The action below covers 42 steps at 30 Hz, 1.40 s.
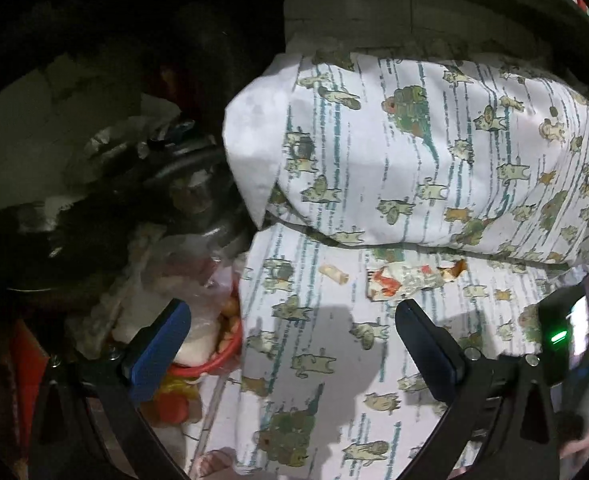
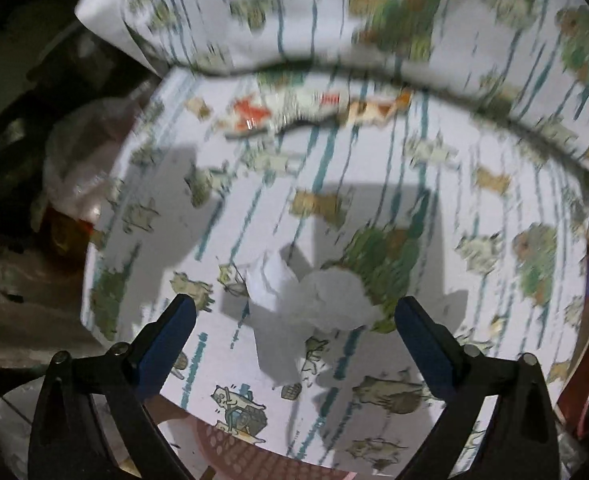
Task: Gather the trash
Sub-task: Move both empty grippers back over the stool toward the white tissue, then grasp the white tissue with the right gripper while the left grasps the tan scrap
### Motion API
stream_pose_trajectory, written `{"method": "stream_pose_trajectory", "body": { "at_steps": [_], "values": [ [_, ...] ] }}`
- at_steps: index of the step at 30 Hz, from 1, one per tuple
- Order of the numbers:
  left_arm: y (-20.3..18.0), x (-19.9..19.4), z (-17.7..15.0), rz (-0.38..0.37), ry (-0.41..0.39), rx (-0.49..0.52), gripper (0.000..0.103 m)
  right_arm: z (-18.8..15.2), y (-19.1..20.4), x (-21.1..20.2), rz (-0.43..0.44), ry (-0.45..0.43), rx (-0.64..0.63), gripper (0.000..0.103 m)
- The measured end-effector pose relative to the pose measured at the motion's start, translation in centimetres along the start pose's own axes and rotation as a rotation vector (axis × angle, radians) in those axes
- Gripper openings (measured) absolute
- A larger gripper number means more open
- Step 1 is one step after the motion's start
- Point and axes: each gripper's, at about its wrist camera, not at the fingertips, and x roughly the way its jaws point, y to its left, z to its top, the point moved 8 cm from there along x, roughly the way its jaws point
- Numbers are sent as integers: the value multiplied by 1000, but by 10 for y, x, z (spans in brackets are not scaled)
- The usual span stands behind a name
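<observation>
A crumpled white tissue (image 2: 314, 300) lies on the cat-print bedsheet (image 2: 374, 168), between and just ahead of my open right gripper (image 2: 296, 316). A torn red and white wrapper (image 2: 294, 114) lies farther off against the pillow; it also shows in the left wrist view (image 1: 406, 280), beside a small cream scrap (image 1: 334, 273). My left gripper (image 1: 292, 328) is open and empty, hovering over the sheet (image 1: 314, 360) short of the wrapper. The right wrist view is motion-blurred.
A cat-print pillow (image 1: 434, 152) lies across the far side of the bed. Left of the bed is dark clutter: plastic bags (image 1: 182, 268), a red-rimmed container (image 1: 214, 360) and pots. A pink basket (image 2: 238, 452) sits below the bed edge.
</observation>
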Motion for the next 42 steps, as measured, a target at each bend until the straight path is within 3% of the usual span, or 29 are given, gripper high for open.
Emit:
{"method": "stream_pose_trajectory", "body": {
  "at_steps": [6,10,11,12,14,19,22,25,30,33,35,38,42],
  "values": [
    [-1,18,8,-21,37,-60,98,-11,1,23,-87,60,-40,83],
    [-2,33,12,-61,76,-92,98,-17,-13,31,-133,102,-19,44],
    [-3,38,13,-83,88,-88,98,-16,-16,28,-130,107,-12,24],
    [-4,47,13,-116,118,-92,98,-13,-18,24,-105,110,9,18],
    [-1,60,12,-123,158,-119,98,-3,-26,8,-51,68,68,15],
    [-7,93,20,-97,184,-122,97,18,-67,-38,-53,-68,173,15],
    [-21,116,24,-96,222,-80,97,27,-91,-52,-42,-91,242,15],
    [-27,135,20,-134,272,-128,97,44,-120,-60,-26,-105,311,15],
    [-24,170,23,-37,293,-105,76,59,-154,-76,-68,-145,337,15],
    [-23,191,20,-48,324,-128,65,61,-159,-84,-94,-162,306,15],
    [-22,201,16,-57,359,-162,49,62,-157,-86,-104,-164,283,15],
    [-26,210,7,-116,404,-224,46,60,-152,-84,-91,-157,270,15],
    [-31,222,6,-88,404,-208,46,58,-136,-81,-75,-159,235,15]
  ]
}}
